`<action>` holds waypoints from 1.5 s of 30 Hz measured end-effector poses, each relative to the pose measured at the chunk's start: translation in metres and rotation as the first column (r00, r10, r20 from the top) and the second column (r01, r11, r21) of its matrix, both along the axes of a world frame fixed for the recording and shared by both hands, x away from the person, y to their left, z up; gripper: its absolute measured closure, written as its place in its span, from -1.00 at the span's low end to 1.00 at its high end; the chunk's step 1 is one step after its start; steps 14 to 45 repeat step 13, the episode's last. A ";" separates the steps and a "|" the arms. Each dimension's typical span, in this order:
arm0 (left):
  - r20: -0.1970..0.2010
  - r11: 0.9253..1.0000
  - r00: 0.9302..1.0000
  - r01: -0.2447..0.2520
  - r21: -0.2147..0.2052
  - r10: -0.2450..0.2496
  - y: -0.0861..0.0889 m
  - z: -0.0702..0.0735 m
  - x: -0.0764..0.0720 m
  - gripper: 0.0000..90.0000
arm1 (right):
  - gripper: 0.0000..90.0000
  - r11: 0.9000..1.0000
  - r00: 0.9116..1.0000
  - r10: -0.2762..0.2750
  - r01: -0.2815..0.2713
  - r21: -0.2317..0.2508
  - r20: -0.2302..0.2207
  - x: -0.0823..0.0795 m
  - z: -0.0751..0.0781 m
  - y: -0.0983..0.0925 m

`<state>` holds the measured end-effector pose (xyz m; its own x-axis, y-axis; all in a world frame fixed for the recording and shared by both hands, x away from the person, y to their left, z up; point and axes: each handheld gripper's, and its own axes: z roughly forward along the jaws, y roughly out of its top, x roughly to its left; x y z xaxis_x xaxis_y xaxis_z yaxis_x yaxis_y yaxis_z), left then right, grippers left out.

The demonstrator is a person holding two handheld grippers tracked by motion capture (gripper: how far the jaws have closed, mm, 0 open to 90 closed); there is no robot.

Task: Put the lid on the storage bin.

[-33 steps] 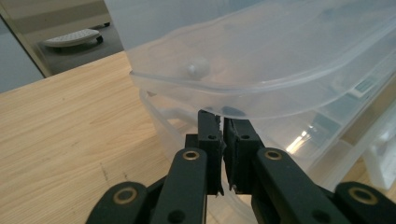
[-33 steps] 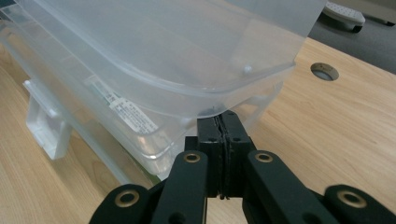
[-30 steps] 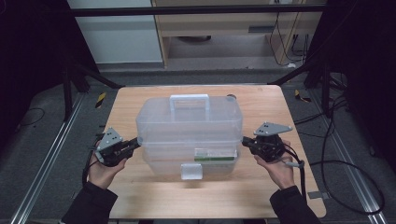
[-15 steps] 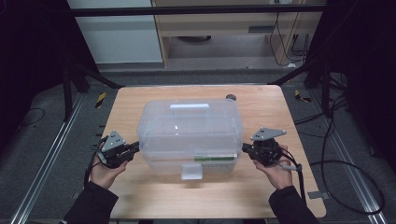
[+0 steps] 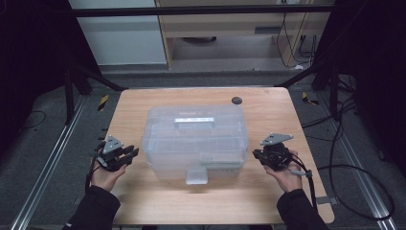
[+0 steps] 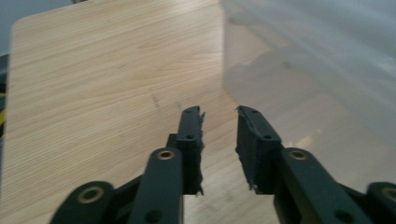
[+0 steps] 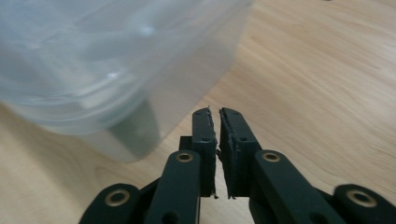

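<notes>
Both grippers have just let go of the clear storage box (image 5: 195,141), now resting on the tabletop (image 5: 143,103).
My left gripper (image 6: 219,122) jaws have just been opening and stand apart and empty; right gripper (image 7: 215,122) jaws barely parted, opening too, nothing between; next I back both away.

The storage box (image 5: 195,141) was lowered onto the table (image 5: 143,103); both grippers' jaws released it.

My high camera sits far up on my side and looks forward and down on the whole table (image 5: 143,115). My left gripper camera sits low and close, looking along the wood toward the far left corner. My right gripper camera is low and close too. All three see the clear box (image 5: 194,139) and the table top.
</notes>
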<state>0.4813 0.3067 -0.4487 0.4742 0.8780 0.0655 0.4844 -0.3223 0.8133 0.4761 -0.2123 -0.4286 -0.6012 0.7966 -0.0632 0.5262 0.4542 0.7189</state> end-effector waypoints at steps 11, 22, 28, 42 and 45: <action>0.020 0.993 0.993 -0.116 -0.018 0.117 0.015 -0.009 0.004 0.01 | 0.23 0.983 0.986 -0.165 0.163 0.079 0.021 0.007 -0.009 -0.034; 0.010 0.993 0.993 -0.120 -0.020 0.120 0.017 -0.011 0.005 -0.12 | 0.13 0.978 0.981 -0.191 0.189 0.090 0.017 0.008 -0.011 -0.039; 0.010 0.993 0.993 -0.120 -0.020 0.120 0.017 -0.011 0.005 -0.12 | 0.13 0.978 0.981 -0.191 0.189 0.090 0.017 0.008 -0.011 -0.039; 0.010 0.993 0.993 -0.120 -0.020 0.120 0.017 -0.011 0.005 -0.12 | 0.13 0.978 0.981 -0.191 0.189 0.090 0.017 0.008 -0.011 -0.039; 0.010 0.993 0.993 -0.120 -0.020 0.120 0.017 -0.011 0.005 -0.12 | 0.13 0.978 0.981 -0.191 0.189 0.090 0.017 0.008 -0.011 -0.039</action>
